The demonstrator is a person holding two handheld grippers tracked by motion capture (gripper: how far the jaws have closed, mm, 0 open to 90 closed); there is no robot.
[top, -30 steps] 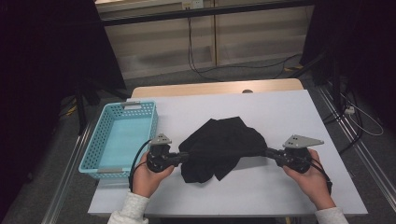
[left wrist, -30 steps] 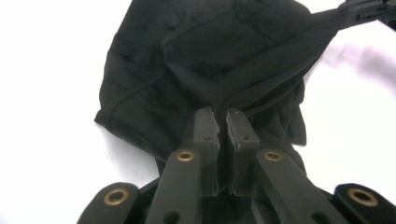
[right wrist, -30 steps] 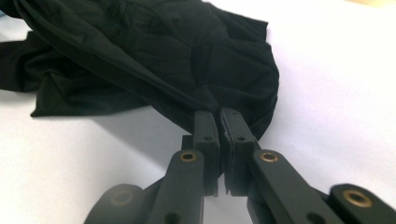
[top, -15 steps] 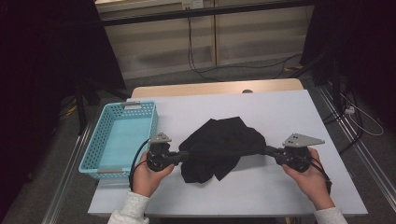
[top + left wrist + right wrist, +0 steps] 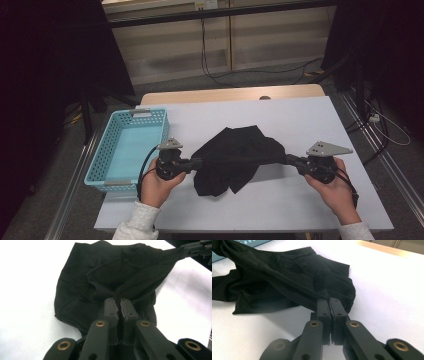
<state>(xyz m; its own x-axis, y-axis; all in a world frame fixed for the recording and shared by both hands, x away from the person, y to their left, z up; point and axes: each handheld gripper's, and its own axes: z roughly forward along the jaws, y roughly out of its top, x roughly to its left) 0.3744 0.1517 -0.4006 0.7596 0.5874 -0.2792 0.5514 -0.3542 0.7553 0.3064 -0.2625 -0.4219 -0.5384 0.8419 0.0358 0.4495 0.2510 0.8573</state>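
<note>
Now our left claw was clamped on one edge of the black cloth, its two jaws pressed together with a thin fold of fabric pinched between them, and our right claw was clamped the same way on the opposite edge. Compared with a second earlier, little had changed: both hands sat in nearly the same spots and the cloth hung between them much as before, only the stretched strip looking a touch tauter. We judged that the grip was settled on both sides and that the next step, lifting or spreading the cloth, could begin.

Outward from the claws, the cloth ran as a tight band from one to the other, while the rest sagged in loose, crumpled folds onto the white table, part lying toward the far side and part drooping toward us. It looked thin, soft and limp. A blue basket stood just beside our left hand, apart from the cloth.
</note>
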